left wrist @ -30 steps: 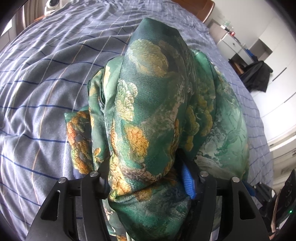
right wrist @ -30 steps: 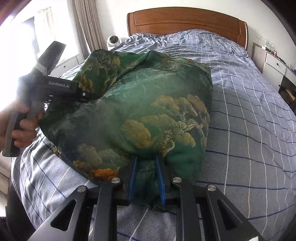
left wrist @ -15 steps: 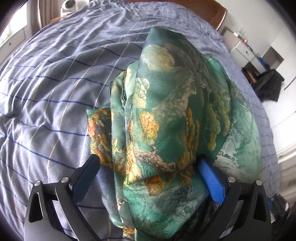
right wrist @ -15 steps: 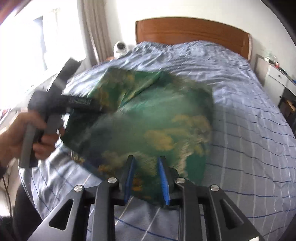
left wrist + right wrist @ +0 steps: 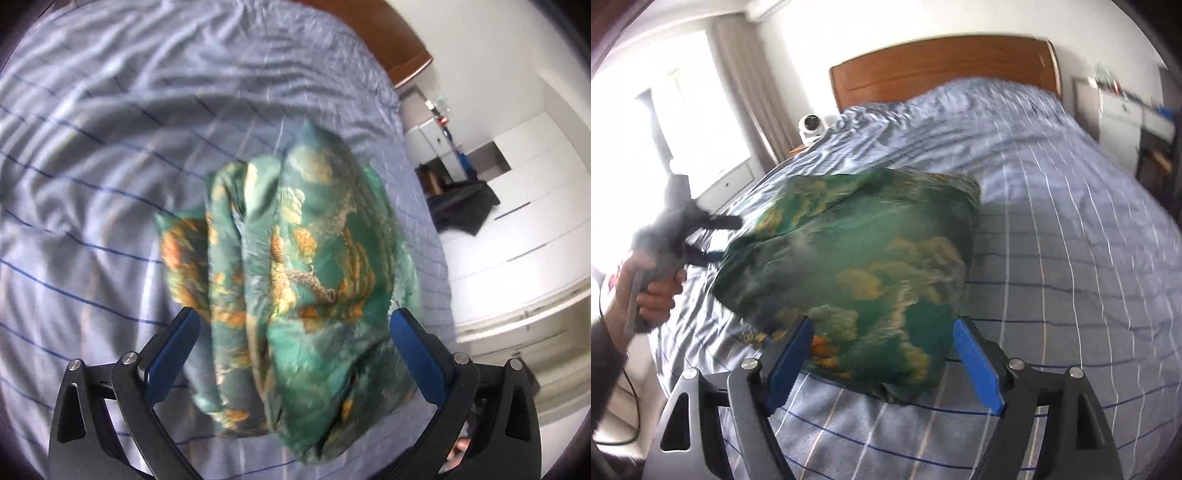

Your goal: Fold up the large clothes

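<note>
A green garment with gold and orange flower print (image 5: pixel 303 280) lies folded in a thick bundle on the blue checked bed (image 5: pixel 92 184). My left gripper (image 5: pixel 295 332) is open, its blue pads apart on either side of the bundle's near end. In the right wrist view the same garment (image 5: pixel 864 273) lies on the bed, and my right gripper (image 5: pixel 882 347) is open with its pads wide apart around the near edge. The left gripper (image 5: pixel 713 236) also shows there, held in a hand at the garment's left side.
A wooden headboard (image 5: pixel 942 70) stands at the far end of the bed. A small white camera (image 5: pixel 811 125) sits beside it near the curtain and window. White drawers (image 5: pixel 436 136), dark clothing (image 5: pixel 461 206) and white wardrobes stand beyond the bed's side.
Both grippers have opened and let go of the garment, which has dropped onto the bed. Both have pulled back a little from it.
</note>
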{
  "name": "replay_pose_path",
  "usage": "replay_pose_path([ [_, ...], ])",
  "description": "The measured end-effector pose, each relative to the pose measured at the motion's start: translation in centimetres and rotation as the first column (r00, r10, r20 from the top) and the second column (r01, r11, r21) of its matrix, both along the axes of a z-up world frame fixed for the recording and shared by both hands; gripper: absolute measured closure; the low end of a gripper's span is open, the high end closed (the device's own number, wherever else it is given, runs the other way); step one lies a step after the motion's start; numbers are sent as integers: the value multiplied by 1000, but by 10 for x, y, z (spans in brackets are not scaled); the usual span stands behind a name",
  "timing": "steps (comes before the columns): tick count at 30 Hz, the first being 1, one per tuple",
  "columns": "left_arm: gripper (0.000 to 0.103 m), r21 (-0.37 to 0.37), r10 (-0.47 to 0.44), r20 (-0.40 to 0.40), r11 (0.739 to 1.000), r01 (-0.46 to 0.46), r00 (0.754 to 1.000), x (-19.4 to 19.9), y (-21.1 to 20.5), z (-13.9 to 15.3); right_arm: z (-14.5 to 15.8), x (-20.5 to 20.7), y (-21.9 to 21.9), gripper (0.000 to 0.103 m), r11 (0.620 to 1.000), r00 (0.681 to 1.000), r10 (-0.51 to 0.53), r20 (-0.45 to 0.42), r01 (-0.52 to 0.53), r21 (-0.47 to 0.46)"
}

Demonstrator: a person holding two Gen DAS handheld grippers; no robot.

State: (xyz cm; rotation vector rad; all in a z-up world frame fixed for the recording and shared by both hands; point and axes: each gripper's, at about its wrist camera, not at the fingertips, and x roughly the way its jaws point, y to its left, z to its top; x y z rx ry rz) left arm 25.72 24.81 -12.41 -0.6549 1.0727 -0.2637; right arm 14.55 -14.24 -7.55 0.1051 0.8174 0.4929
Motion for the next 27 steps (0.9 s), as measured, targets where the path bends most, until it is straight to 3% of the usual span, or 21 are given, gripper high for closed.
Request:
replay_pose_path([
  [2, 1, 65, 20, -41, 998, -17, 999, 7, -9, -11, -8, 16, -11, 23, 998, 997, -22, -69, 26, 57],
  [6, 0, 102, 44, -102, 994, -34, 994, 8, -9, -40, -34, 52, -20, 23, 982, 972, 33, -235, 12, 189],
  [11, 0, 68, 38, -136, 997, -29, 990, 9, -10, -61, -78, 85, -11, 20, 970, 920, 134, -368, -45, 240],
  [13, 0, 53, 31, -148, 998, -23, 988, 13, -11, -70, -98, 98, -10, 10, 947, 892, 183, -413, -48, 317],
  [16, 0, 0, 22, -147, 1000, -22, 989, 13, -7, -82, -121, 112, -10, 8, 904, 852, 251, -459, -37, 426],
  [18, 0, -26, 17, -139, 999, -20, 990, 14, -5, -86, -126, 119, -7, 7, 890, 847, 275, -455, -46, 453],
  [21, 0, -25, 7, -129, 1000, -10, 992, 15, -5, -87, -122, 127, 7, 11, 912, 860, 273, -430, -90, 400],
  [23, 1, -10, 4, -131, 1000, -6, 991, 16, -7, -86, -108, 131, 23, 16, 947, 884, 250, -396, -139, 288],
  [24, 4, 7, -1, -131, 1000, 2, 991, 16, -11, -83, -100, 128, 31, 20, 961, 900, 238, -365, -165, 221],
  [25, 16, 27, -10, -120, 1000, 13, 993, 16, -17, -77, -93, 123, 39, 23, 969, 916, 232, -327, -189, 158],
  [27, 31, 96, -21, -88, 995, 30, 996, 11, -28, -60, -81, 111, 51, 26, 973, 939, 232, -253, -225, 58],
])
